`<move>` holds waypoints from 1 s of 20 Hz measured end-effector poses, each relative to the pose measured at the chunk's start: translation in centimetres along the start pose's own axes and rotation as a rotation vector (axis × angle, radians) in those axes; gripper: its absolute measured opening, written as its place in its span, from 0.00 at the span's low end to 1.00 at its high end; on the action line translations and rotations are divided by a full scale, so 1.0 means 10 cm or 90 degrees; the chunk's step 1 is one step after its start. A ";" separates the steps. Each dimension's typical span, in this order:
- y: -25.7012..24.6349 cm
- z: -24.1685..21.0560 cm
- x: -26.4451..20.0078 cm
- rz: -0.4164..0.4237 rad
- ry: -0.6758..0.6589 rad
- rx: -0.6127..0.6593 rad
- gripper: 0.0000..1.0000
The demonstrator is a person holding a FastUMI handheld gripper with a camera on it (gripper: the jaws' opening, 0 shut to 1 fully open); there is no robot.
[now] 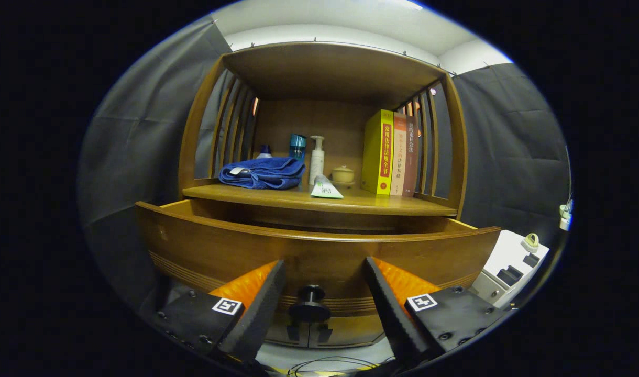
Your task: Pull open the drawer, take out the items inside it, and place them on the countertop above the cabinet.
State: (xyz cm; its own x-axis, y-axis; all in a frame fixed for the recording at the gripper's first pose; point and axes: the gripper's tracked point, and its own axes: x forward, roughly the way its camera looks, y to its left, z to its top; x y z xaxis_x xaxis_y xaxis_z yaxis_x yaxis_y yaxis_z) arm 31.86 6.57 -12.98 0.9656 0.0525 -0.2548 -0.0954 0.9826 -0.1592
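Drawer (pixel 319 246) stood pulled partway out under the worktop (pixel 319 201), its front running left to right just beyond the gripper (pixel 323 285), whose fingers were apart, straddling the knob (pixel 310 303) without touching it; the contents were hidden behind the front

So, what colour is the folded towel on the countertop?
Dark blue towel, seen in the gripper view.
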 end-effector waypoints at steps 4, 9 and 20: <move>0.02 0.04 0.35 -0.008 0.003 -0.014 0.99; 0.03 0.07 0.69 -0.008 -0.005 -0.021 0.99; 0.16 0.02 0.94 -0.008 0.003 -0.035 0.98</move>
State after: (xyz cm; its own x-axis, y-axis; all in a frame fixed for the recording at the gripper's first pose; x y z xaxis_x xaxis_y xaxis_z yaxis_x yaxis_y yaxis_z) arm 40.84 8.72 -15.42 0.9657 0.0399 -0.2566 -0.0971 0.9719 -0.2142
